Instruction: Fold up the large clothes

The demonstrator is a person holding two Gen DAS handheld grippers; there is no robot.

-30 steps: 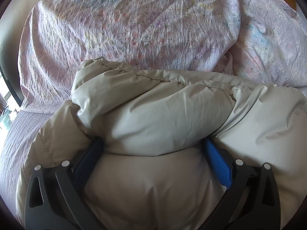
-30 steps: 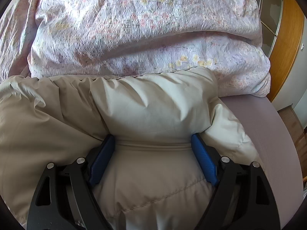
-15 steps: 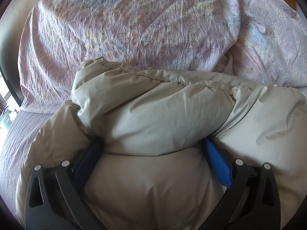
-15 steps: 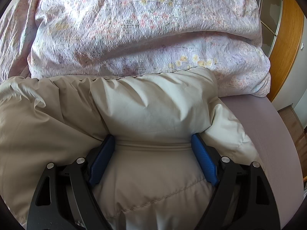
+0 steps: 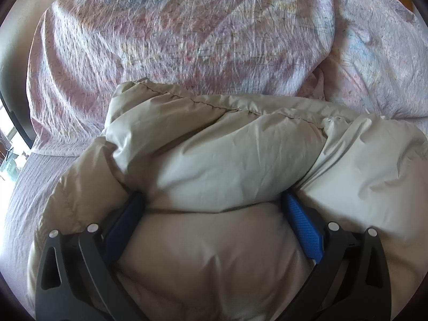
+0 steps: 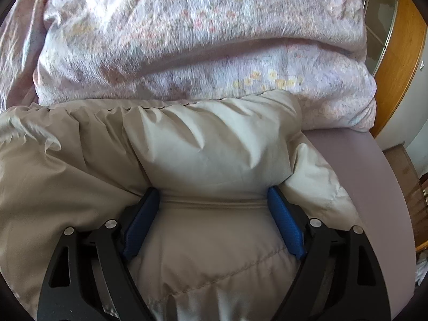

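Both claws (blue-padded) clamp the puffy beige jacket (image 5: 219,160).

A bed with a mauve sheet (image 6: 355,160) carries everything. On it lies a puffy beige jacket (image 5: 227,160), filling the view from centre to 6 o'clock. Toward 12 o'clock, a crumpled floral duvet (image 5: 187,34) rests on the sheet, touching the jacket's far edge. Bare sheet (image 5: 24,187) shows at 9 o'clock in the left view and at 3 o'clock in the right view.
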